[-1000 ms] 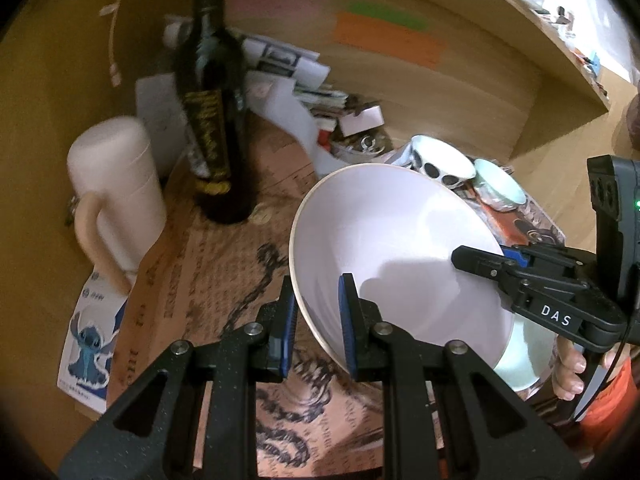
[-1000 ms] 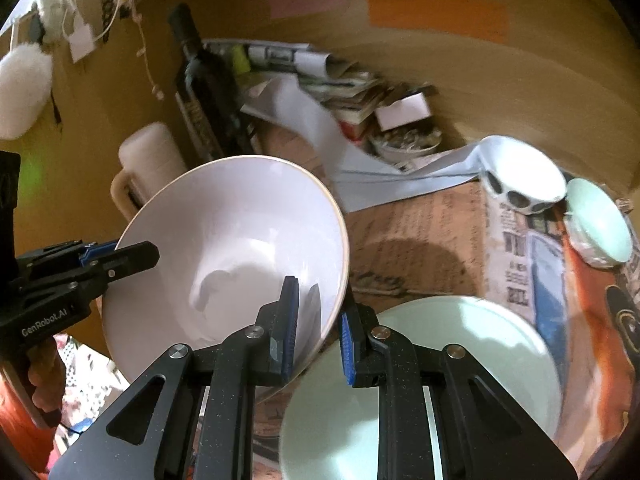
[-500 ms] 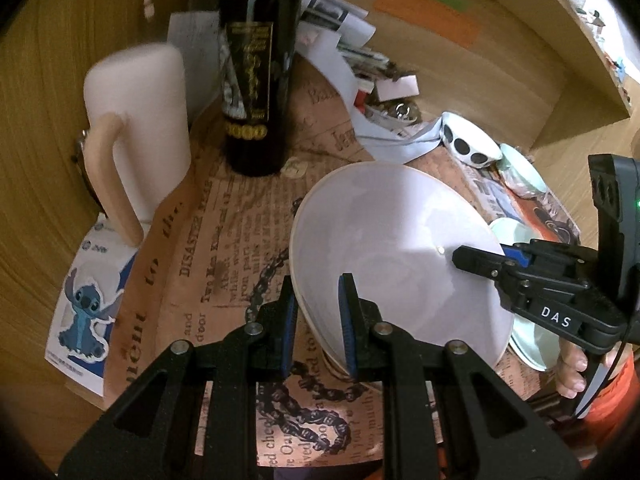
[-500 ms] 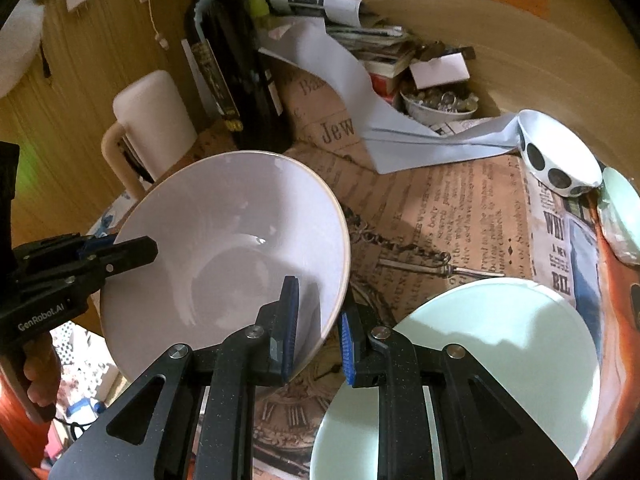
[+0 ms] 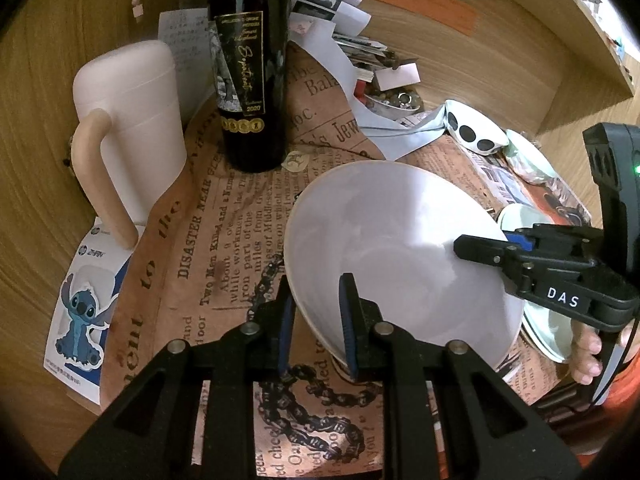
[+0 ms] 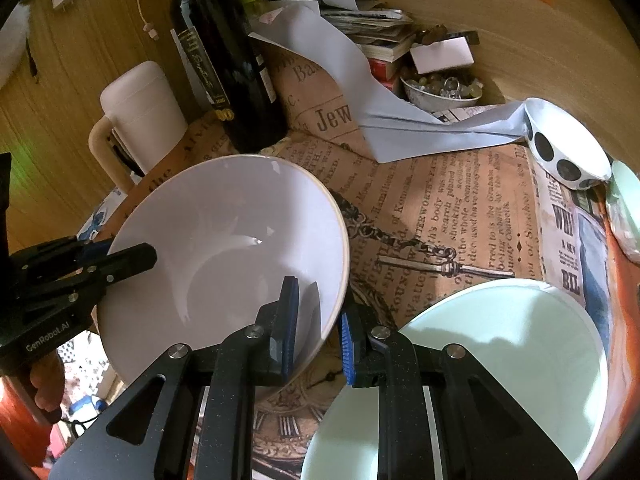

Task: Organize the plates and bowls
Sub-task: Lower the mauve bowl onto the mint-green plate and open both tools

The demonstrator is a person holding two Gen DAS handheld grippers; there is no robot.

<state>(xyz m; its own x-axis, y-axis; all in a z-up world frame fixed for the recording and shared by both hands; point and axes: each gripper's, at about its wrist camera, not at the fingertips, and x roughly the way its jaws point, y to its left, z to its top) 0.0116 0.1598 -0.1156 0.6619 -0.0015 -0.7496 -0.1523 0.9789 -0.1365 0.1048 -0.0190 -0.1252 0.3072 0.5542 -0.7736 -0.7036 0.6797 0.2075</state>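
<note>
1. Left gripper [image 5: 314, 326] pinched the white bowl's [image 5: 392, 248] rim, jaws nearly closed.
2. Right gripper [image 6: 318, 330] clamped the opposite rim likewise.
3. The bowl sat tilted over the newsprint mat [image 6: 448, 208], beside a green plate [image 6: 500, 360].

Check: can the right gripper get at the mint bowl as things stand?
Probably not yet: the right gripper is shut on the white bowl's rim, as is the left gripper. The mint bowl sits uncovered beside it.
</note>
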